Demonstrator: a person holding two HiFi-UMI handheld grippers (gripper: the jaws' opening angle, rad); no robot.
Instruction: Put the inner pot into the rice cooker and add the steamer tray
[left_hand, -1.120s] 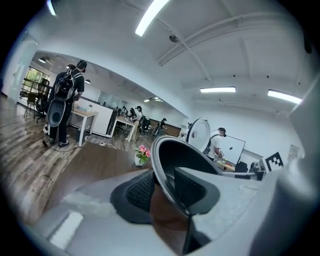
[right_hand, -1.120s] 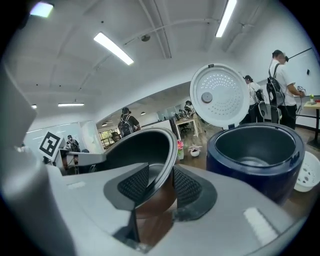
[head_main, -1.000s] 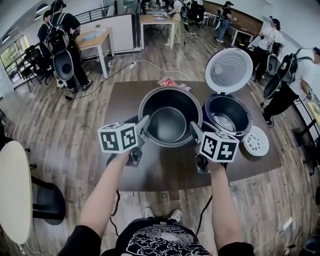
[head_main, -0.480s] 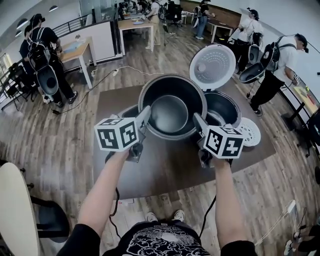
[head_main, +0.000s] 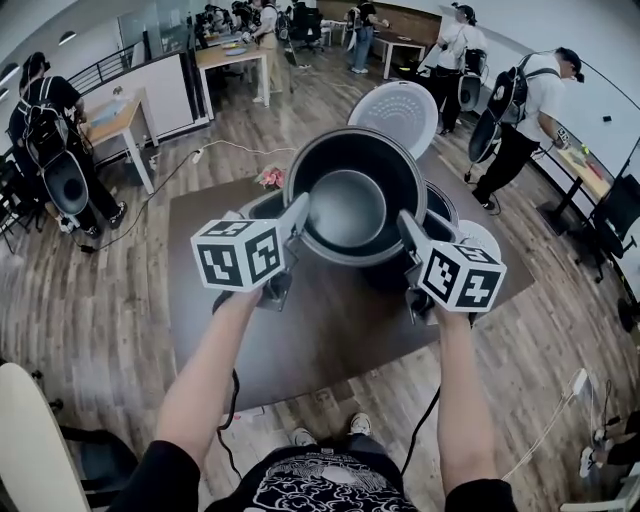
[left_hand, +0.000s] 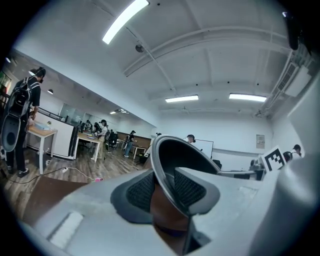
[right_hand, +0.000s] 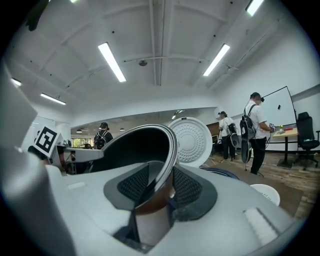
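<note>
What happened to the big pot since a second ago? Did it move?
The dark round metal inner pot rose higher and moved toward the dark rice cooker with its white lid open. The left hand-held gripper and right hand-held gripper stay clamped on its rim. The white round steamer tray stayed put.

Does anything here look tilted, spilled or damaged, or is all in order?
Nothing stands out. The inner pot is empty and looks about level, gripped at opposite sides of its rim by the left gripper and the right gripper. The lid of the rice cooker stands open, and the steamer tray lies flat on the table.
</note>
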